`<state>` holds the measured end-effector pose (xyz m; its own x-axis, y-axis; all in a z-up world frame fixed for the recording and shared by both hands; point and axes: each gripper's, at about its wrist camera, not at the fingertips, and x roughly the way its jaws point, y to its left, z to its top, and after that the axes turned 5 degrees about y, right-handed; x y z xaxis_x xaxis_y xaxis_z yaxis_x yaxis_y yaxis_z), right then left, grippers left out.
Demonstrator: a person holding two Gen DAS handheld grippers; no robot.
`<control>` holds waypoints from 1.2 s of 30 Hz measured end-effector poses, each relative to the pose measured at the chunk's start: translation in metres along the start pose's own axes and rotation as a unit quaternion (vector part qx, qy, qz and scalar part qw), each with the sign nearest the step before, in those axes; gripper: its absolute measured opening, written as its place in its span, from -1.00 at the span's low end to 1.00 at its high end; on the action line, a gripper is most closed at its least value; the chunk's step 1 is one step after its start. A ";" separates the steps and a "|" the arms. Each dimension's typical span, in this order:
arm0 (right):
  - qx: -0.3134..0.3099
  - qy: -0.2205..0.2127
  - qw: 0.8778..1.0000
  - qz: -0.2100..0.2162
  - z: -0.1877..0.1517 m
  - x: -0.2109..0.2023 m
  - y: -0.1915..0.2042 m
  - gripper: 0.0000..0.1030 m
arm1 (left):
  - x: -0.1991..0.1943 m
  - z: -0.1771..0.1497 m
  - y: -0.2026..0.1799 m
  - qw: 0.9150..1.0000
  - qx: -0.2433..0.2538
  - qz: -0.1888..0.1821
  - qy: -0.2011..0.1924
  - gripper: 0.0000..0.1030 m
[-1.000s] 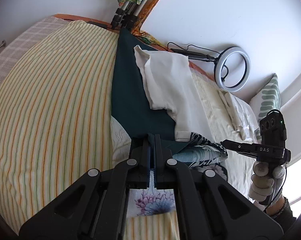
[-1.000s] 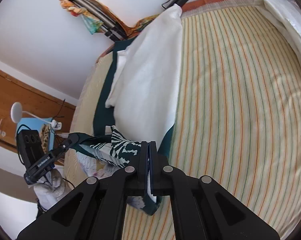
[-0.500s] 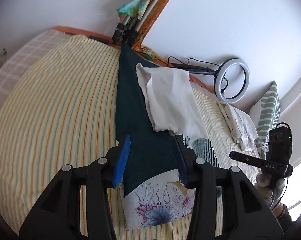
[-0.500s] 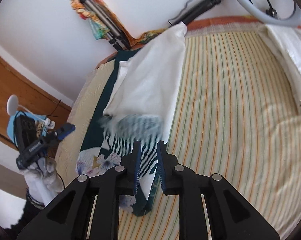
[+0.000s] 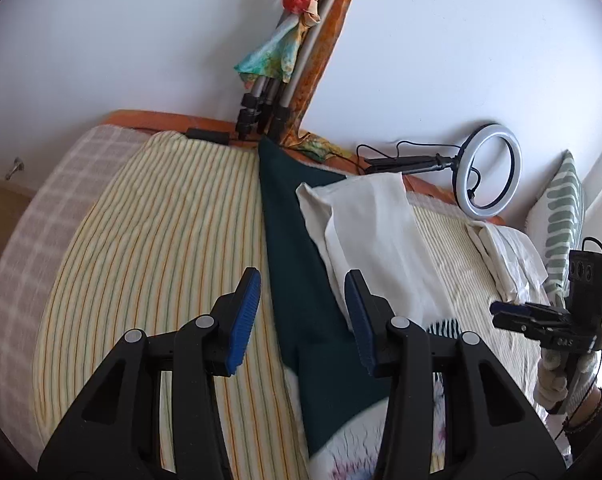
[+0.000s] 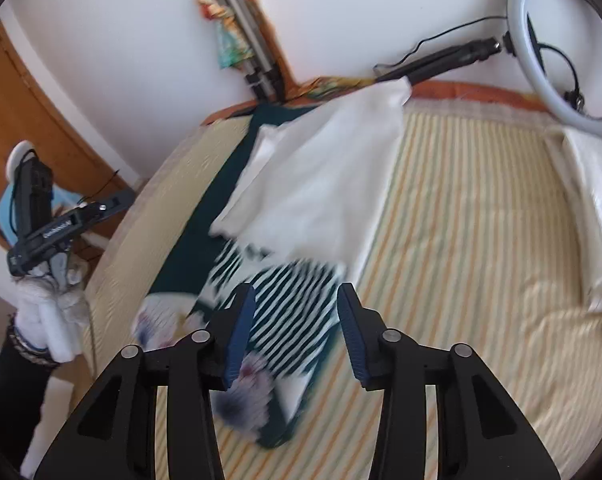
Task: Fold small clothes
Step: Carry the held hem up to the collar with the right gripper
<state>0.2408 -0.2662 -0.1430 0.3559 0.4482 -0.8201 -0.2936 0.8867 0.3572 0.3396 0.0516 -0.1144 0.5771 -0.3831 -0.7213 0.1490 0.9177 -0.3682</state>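
Observation:
A dark green garment point(image 5: 301, 280) with a floral and zebra-striped print point(image 6: 285, 312) lies on the striped bed point(image 5: 141, 240). A white garment point(image 5: 373, 232) lies over its far part and shows in the right wrist view point(image 6: 321, 184) too. My left gripper point(image 5: 303, 312) is open and empty above the green cloth. My right gripper point(image 6: 295, 320) is open and empty above the striped print; it also shows in the left wrist view point(image 5: 501, 314). The left gripper shows at the left of the right wrist view point(image 6: 117, 202).
A ring light point(image 5: 489, 172) and a tripod with a colourful scarf point(image 5: 277, 80) stand at the wall behind the bed. More white cloth point(image 5: 505, 256) and a green-patterned pillow point(image 5: 561, 216) lie at the right. A wooden door point(image 6: 29, 128) is at the left.
Both grippers were shut on the printed garment; they opened and let it drop onto the bed. Both have since lifted away and opened wider.

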 end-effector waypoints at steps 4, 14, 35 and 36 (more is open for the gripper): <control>0.036 0.000 0.999 0.002 0.041 0.016 -0.033 -0.15 | 0.032 0.039 0.007 1.000 -0.019 0.007 0.004 -0.13; 0.126 -0.017 0.992 0.009 0.121 0.074 -0.093 -0.08 | 0.138 0.090 0.029 0.997 -0.059 0.021 0.053 -0.12; 0.147 -0.047 0.988 0.021 0.170 0.133 -0.107 -0.95 | 0.195 0.114 0.028 0.998 -0.038 0.038 0.038 -1.00; 0.141 -0.051 0.989 0.016 0.171 0.131 -0.104 -0.96 | 0.193 0.114 0.026 0.998 -0.037 0.038 0.036 -1.00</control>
<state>0.4696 -0.2807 -0.2113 0.4416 0.4732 -0.7623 -0.0523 0.8618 0.5046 0.5462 0.0141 -0.1961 0.5255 -0.3220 -0.7875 0.0467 0.9351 -0.3512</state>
